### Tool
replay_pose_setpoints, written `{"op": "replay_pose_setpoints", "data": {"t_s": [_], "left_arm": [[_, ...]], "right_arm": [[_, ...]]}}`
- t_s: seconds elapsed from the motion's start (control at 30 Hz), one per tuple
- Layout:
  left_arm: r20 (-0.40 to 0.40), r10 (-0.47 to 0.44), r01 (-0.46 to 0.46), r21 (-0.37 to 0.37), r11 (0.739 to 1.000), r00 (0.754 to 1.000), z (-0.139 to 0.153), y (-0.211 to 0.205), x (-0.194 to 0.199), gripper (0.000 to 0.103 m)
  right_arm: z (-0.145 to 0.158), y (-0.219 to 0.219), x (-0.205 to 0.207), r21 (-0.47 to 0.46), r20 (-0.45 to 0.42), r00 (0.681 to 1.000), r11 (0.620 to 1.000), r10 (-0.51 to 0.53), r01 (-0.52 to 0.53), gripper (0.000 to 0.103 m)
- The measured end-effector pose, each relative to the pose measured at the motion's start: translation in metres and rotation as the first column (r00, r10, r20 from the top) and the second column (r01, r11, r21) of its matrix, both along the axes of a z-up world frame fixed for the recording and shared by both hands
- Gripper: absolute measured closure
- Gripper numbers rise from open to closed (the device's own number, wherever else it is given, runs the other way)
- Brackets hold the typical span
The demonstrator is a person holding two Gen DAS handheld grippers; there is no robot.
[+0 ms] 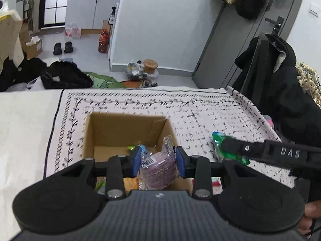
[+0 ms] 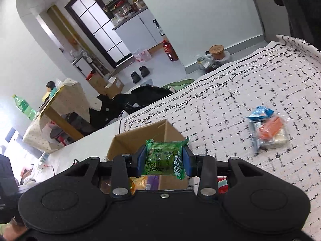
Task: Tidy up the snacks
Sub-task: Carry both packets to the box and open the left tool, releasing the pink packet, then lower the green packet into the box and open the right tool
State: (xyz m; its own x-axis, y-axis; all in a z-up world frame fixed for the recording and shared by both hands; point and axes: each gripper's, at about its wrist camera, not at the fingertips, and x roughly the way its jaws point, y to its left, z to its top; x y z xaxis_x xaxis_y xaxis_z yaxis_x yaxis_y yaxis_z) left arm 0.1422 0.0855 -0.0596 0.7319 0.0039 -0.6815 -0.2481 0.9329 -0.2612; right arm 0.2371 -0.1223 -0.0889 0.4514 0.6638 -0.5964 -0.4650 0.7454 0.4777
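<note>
Clearly "DAS" on right tool gripping green packet, left tool gripping purple snack

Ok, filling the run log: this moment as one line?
left claw: shut on purple snack pack | right claw: shut on green snack pack | cardboard box: open, partly filled

Both wrist views look down, close, over their own fingers at the cardboard box. Right view is rolled, from right of box. Shared: box, patterned tablecloth.
</note>
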Motion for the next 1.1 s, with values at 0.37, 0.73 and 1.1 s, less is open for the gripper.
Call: {"op": "replay_pose_setpoints", "data": {"t_s": [0.37,0.73,1.1], "left_arm": [[-0.041,0.085,-0.088,-0.064,0.994,0.996,-0.01,0.027,-0.026,0.056],[-0.024,0.175,-0.176,-0.019,0.984,0.984,-0.001,0.046,-0.041,0.043],[-0.05,0.201,-0.203,-0.028,0.979,0.978,-0.001,0.06,-0.048,0.027]], "right_arm": [[-0.001,0.029,-0.018,0.006,-0.006,0.999,0.999,0.045,-0.045,0.066],[-0.001,0.058,-0.023,0.034,-0.033,0.996,0.996,0.089,-0.087,0.06],[0.009,0.036,-0.022,-0.007,-0.019,0.997,0.998,0.069,-0.069,0.044]]}}
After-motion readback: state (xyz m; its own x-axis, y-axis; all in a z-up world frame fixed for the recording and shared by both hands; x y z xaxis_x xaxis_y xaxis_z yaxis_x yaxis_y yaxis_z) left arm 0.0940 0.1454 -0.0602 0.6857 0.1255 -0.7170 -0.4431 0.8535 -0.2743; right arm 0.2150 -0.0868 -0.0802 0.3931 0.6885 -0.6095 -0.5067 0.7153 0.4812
